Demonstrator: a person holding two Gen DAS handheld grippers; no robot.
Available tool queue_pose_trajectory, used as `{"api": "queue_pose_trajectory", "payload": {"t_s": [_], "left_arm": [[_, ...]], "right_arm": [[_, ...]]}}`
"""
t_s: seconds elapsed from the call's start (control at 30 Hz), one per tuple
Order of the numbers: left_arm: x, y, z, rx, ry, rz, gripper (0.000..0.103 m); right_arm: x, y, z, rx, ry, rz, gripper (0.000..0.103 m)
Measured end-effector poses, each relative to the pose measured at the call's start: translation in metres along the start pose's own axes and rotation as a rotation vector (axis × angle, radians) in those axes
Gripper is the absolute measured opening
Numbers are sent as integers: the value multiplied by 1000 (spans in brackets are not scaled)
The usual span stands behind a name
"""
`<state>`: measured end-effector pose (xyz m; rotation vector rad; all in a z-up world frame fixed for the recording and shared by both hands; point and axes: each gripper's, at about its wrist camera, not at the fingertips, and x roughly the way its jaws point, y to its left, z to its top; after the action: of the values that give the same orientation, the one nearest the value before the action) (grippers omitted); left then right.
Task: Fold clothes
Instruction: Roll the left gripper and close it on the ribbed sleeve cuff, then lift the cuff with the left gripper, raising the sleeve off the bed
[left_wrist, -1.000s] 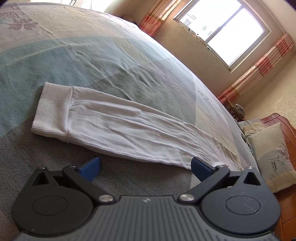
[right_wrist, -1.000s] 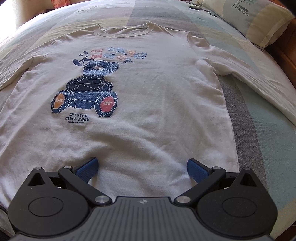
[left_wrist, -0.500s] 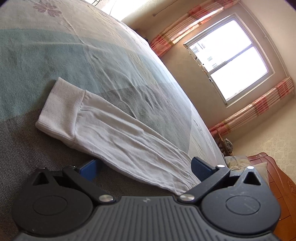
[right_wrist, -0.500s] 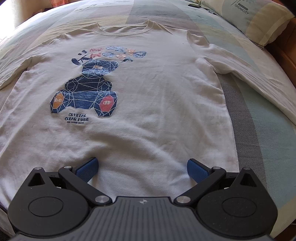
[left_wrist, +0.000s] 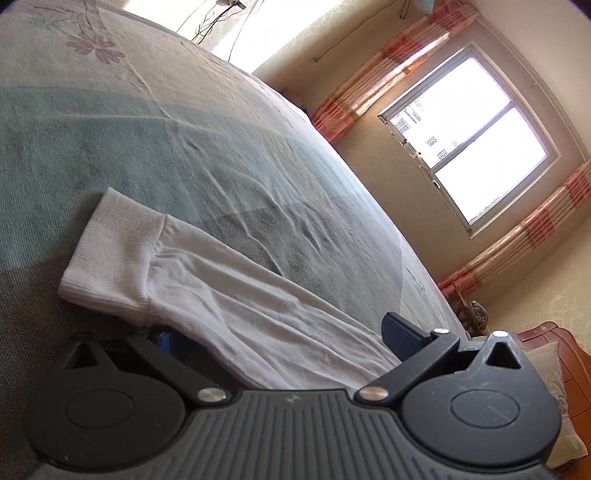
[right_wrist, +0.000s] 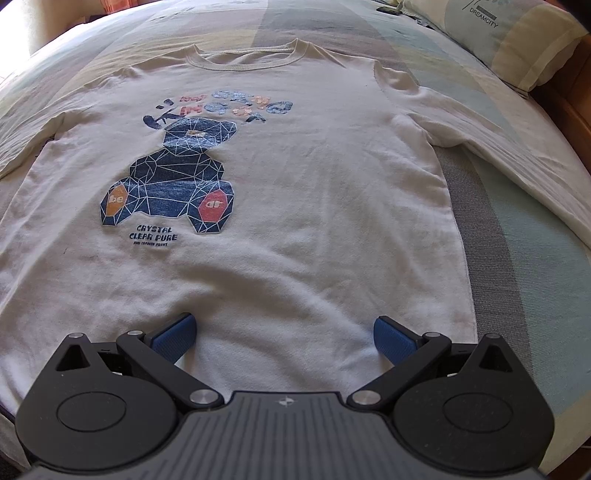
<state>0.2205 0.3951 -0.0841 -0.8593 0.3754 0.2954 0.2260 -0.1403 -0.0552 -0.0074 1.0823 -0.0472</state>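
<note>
A white long-sleeved shirt (right_wrist: 303, 192) with a blue bear print lies flat, front up, on the bed. My right gripper (right_wrist: 284, 338) is open over its bottom hem, one blue pad on each side of the cloth. In the left wrist view the shirt's sleeve (left_wrist: 229, 295) with its ribbed cuff (left_wrist: 110, 254) stretches across the bedspread. My left gripper (left_wrist: 280, 336) is open astride the sleeve; the sleeve's near edge covers most of the left pad, and the right pad sits at the sleeve's far side.
The striped bedspread (left_wrist: 184, 140) spreads beyond the sleeve. A pillow (right_wrist: 509, 33) lies at the head of the bed by a wooden headboard (left_wrist: 561, 354). A window (left_wrist: 469, 136) with pink striped curtains is on the far wall.
The left gripper has moved forward and tilted, so the sleeve now lies between its fingers and covers the left pad. The right gripper has barely shifted over the hem.
</note>
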Motion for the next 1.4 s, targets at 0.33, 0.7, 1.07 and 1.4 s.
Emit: {"api": "queue_pose_trajectory", "payload": {"t_s": [0.33,0.7,1.07,1.4], "left_arm": [[11,-5,4,-18,-38,37,102],[23,-13,7,-8,-58,78,102],[31,-22,11,-4,-36,105,102],[31,-31,13,20,-3,100,102]], "right_arm": [[0,1,2,5,13,-9,103],[0,1,3,16,16,-9,103],[-1,2,-2,32,-3,-17,103],[-25,7,14,82,-9,106,103]]}}
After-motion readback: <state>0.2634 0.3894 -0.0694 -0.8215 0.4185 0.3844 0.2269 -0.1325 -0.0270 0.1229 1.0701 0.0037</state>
